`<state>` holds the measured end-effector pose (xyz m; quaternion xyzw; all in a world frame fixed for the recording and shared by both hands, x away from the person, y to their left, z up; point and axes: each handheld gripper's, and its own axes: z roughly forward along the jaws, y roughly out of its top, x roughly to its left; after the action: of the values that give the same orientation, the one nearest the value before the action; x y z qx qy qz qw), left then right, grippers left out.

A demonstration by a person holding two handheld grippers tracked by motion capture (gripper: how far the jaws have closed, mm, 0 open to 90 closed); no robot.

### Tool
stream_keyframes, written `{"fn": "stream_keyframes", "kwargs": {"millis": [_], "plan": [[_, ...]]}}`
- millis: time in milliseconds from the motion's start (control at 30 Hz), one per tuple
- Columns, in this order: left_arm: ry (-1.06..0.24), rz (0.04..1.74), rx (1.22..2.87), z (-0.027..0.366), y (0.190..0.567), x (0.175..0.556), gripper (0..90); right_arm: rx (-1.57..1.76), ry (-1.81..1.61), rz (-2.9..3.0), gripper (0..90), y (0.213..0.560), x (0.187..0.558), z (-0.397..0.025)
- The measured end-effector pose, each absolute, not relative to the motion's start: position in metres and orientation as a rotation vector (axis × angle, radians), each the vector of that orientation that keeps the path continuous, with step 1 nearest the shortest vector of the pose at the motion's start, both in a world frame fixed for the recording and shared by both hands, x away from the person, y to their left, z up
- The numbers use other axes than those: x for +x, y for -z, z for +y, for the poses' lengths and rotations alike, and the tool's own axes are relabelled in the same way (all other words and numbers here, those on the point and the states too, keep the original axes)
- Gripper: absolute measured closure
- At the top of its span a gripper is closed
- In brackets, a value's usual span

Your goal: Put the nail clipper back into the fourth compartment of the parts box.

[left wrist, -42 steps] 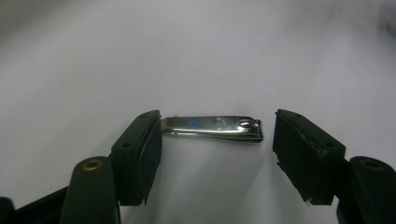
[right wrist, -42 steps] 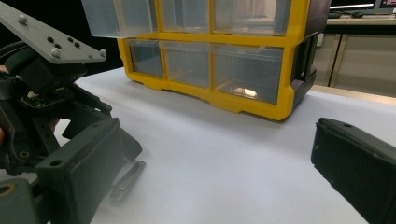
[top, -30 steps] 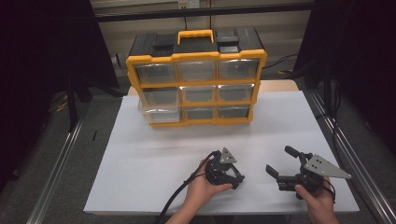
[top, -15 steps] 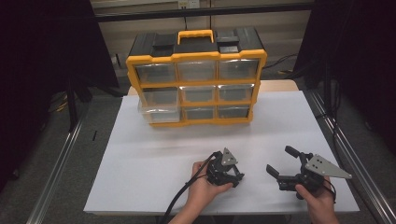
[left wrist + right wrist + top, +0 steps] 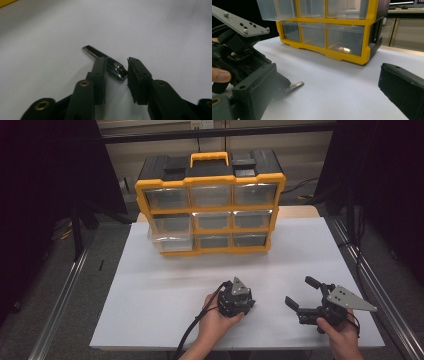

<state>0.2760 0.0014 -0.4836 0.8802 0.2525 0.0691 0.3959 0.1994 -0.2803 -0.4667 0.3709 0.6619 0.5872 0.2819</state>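
A drawer cabinet (image 5: 210,205) stands at the table's (image 5: 150,295) far edge; a metal piece (image 5: 105,61) lies nearer the person

I see a glossy, chrome-like metal key (image 5: 105,62) on my matt white counter (image 5: 150,290). The organizer (image 5: 210,205) looks like smooth yellow plastic with clear plastic drawers (image 5: 344,37). My left tool (image 5: 116,75) is matt black, its pads (image 5: 136,75) rough.

A lab or test bay set up for recording

The counter (image 5: 150,285) was covered in plain white and ringed by black curtains (image 5: 45,195) and metal rails (image 5: 60,300). A yellow and black parts cabinet (image 5: 210,205) with clear drawers stood at its far side, and cables (image 5: 300,187) trailed across the grey floor (image 5: 105,250) behind it.
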Motion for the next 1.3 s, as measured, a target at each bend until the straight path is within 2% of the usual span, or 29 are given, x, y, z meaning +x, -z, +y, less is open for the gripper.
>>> {"fn": "stream_keyframes", "kwargs": {"millis": [300,433,500,767,1167,1300], "plan": [[-0.151,0.655,2.221,0.012,0.484,0.281,79.4,1.004,-1.576,1.764,2.6,0.466,0.199,-0.281],[-0.147,0.658,2.219,0.016,0.483,0.282,79.7,1.003,-1.577,1.763,2.6,0.467,0.199,-0.281],[-0.153,0.681,2.22,0.017,0.483,0.282,74.1,1.006,-1.575,1.768,2.6,0.467,0.199,-0.281],[-0.157,0.666,2.209,0.009,0.485,0.283,72.9,1.005,-1.575,1.768,2.6,0.467,0.199,-0.281],[-0.205,0.684,2.215,0.001,0.485,0.281,77.3,1.002,-1.58,1.762,2.6,0.466,0.2,-0.279],[-0.185,0.688,2.195,0.002,0.486,0.283,79.2,1.009,-1.578,1.765,2.6,0.466,0.2,-0.28]]}}
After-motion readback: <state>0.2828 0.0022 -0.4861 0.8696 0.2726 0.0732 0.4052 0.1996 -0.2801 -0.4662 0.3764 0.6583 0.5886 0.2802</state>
